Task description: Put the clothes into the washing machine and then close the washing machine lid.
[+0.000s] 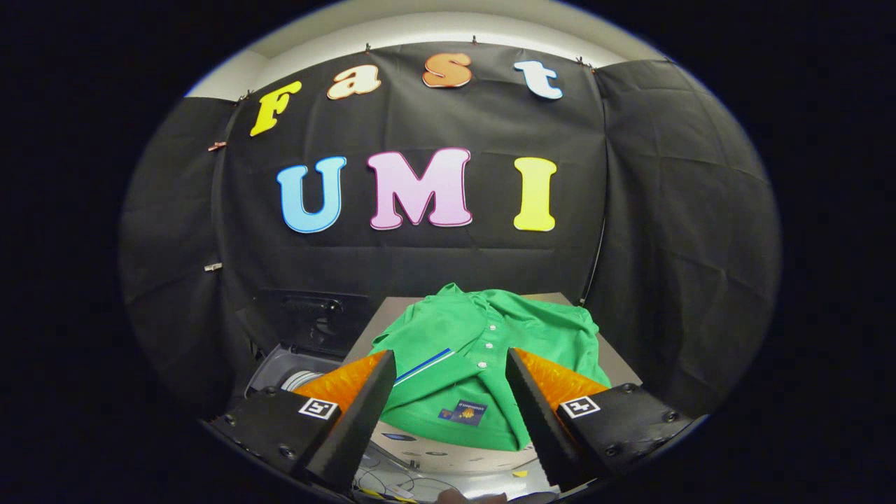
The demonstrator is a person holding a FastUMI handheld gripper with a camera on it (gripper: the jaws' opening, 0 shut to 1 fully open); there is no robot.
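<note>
One green polo shirt (483, 350) lying crumpled across the table (619, 367) from its far edge to its near edge, one washing machine (294, 364) beside the table's left edge, lid raised, one gripper (448, 385) spread wide, grasping nothing, shirt between and beyond its two fingers.

Tool-mounted fisheye, forward over its fingers, near the shirt (483, 364).

I see black cloth (665, 210) hanging as the booth's wall on three sides, creased and held by small clips along the top. Above it there is a pale wall (434, 24), evenly lit. A grey table (619, 364) stands before the cloth.
</note>
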